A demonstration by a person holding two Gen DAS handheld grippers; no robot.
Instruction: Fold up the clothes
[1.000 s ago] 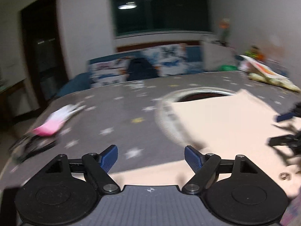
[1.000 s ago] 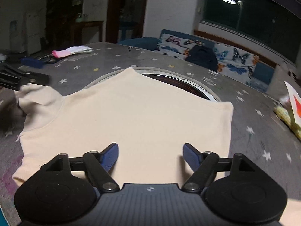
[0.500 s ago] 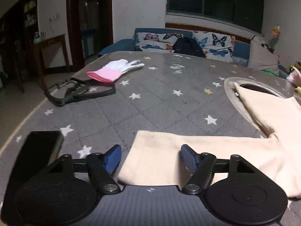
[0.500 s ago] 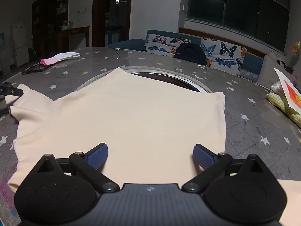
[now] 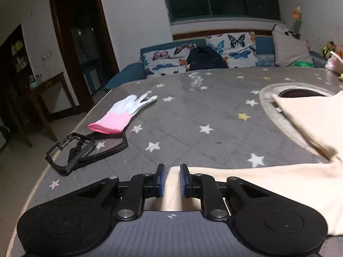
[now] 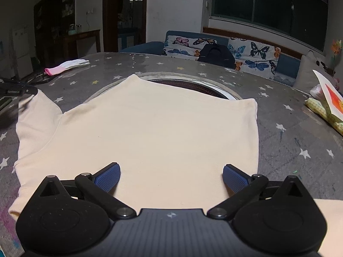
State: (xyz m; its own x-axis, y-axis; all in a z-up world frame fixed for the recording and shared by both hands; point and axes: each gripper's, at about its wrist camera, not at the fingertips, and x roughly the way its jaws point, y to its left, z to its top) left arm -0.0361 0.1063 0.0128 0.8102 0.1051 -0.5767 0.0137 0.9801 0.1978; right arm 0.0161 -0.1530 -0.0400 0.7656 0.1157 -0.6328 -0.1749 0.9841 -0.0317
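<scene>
- Between the jaws of the left gripper [image 5: 171,180], the cuff end of a cream sleeve [image 5: 246,180] stands pinched; the jaws are closing on it, with only a narrow gap showing where the cloth passes through
- Over the shirt body, the right gripper [image 6: 171,176] hovers with its jaws flung wide and opening, nothing between them but the flat cloth below
- The cream long-sleeved shirt [image 6: 150,132] lies spread on the grey star-patterned counter [image 5: 182,124], its far edge over a round opening [image 6: 193,84]
- I judge it light, soft and limp: it should sag and crease wherever unsupported, so take it at hems, cuffs and seams
- Further off lie a pink-cuffed white glove [image 5: 126,113] and a black plastic frame [image 5: 83,152], well apart from the shirt
</scene>
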